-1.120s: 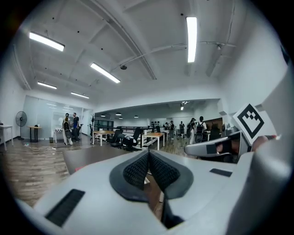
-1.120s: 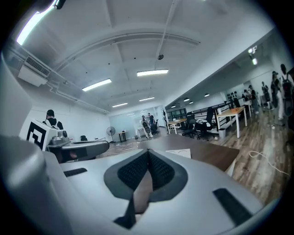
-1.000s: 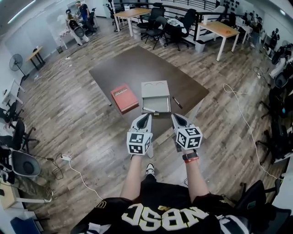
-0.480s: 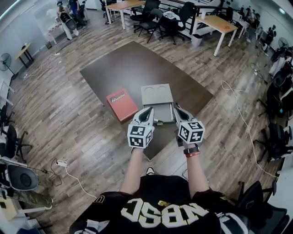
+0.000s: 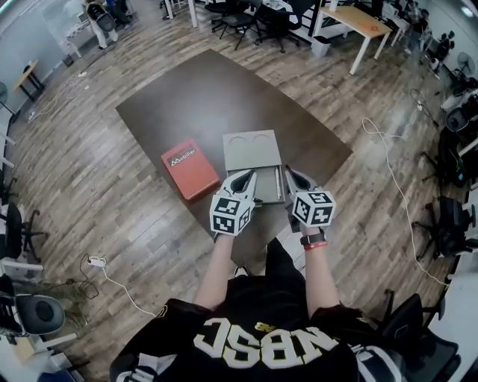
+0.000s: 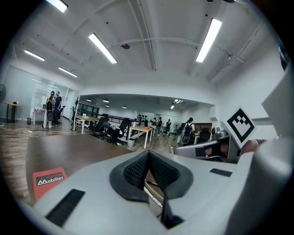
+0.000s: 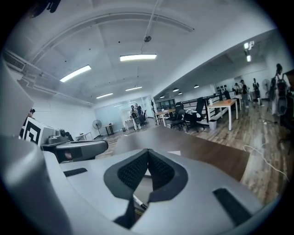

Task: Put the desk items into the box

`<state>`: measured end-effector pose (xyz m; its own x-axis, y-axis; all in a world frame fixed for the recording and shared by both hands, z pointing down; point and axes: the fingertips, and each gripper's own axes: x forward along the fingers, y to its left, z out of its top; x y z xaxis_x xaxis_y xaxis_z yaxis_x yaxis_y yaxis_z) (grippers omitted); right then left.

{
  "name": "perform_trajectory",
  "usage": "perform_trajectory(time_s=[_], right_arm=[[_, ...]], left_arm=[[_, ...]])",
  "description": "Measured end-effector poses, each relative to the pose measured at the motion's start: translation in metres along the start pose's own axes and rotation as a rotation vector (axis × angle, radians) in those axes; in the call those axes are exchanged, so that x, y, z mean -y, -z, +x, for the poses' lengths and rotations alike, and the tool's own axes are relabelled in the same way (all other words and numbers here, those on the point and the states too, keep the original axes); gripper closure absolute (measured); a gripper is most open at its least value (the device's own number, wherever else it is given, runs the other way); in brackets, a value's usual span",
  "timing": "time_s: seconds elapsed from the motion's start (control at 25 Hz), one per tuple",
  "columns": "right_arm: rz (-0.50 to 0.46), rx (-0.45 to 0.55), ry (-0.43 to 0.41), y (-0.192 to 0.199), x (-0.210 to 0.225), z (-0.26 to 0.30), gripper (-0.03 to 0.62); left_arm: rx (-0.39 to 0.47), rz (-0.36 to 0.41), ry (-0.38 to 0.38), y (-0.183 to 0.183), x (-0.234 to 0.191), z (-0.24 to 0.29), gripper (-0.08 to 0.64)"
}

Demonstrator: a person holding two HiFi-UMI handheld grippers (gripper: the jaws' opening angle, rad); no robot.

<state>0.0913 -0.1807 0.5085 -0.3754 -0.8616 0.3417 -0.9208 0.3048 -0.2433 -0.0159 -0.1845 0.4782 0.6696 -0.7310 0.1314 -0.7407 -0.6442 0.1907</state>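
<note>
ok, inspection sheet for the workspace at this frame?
Surface: dark brown rectangular table, mostly bare.
Job's things: flat grey box with two round recesses; red book beside it on the left; thin pen-like item at the box's right edge, too small to tell more.
Clutter: nothing seen.
Grippers: left gripper and right gripper near the table's near edge, jaws together, nothing between them.
Cables: white cable on the floor at right; power strip with cord at left.
Surroundings: wood-plank floor, black office chair, light wooden desk.
</note>
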Motion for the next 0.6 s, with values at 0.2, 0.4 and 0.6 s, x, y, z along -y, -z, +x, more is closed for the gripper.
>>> perform_trajectory(time_s=[0.2,0.4,0.6], right_arm=[[0.032,-0.084,0.019,0.015,0.039,0.03,0.586],[0.074,-0.179,0.022,0.049,0.067,0.049,0.586],[0.088,-0.274,0.025,0.079,0.092,0.066,0.563]], left_arm=[[-0.053,-0.004,0.029,0.014,-0.001,0.043,0.545],[-0.112,-0.02,0.049,0.033,0.003,0.079,0.545],[-0.185,-0.031,0.074,0.059,0.007,0.11,0.543]])
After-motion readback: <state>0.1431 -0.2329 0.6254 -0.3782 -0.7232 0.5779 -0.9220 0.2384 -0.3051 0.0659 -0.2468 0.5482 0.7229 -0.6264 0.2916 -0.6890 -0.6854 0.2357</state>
